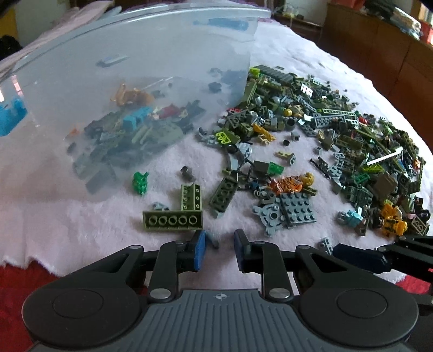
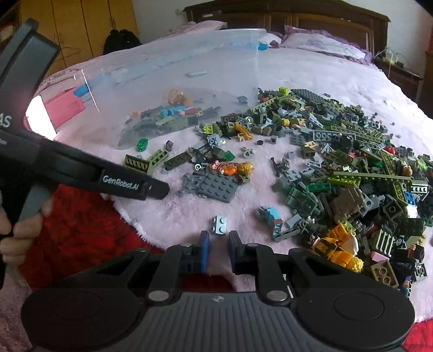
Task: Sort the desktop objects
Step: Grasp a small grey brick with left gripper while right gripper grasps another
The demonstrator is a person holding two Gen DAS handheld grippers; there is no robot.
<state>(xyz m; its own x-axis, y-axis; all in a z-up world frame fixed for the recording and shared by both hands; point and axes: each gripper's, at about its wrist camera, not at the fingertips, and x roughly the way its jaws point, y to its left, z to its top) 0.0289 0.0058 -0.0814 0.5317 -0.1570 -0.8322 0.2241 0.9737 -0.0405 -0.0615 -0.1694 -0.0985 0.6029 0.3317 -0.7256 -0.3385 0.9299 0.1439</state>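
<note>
A wide heap of small building bricks [image 1: 351, 140] [image 2: 351, 178], mostly green and grey, lies on a pale pink blanket [image 1: 81, 216]. A clear plastic bin [image 1: 135, 67] [image 2: 176, 65] stands at the back left, with bricks showing through its wall. My left gripper [image 1: 219, 238] hangs low over the blanket with a gap between its blue pads; a small grey piece [image 1: 212, 239] lies by the left pad, untouched by the right one. An olive brick [image 1: 172, 220] sits just ahead. My right gripper [image 2: 218, 238] stands narrowly open and empty, behind a pale two-stud brick [image 2: 220, 224].
A grey plate [image 1: 297, 209] [image 2: 216, 186] and an orange figure [image 1: 286, 185] lie between the bin and the heap. In the right wrist view a hand [image 2: 16, 232] holds the left gripper's black body [image 2: 130, 181]. A red cover [image 2: 81, 230] borders the blanket; a wooden headboard [image 2: 297, 19] stands behind.
</note>
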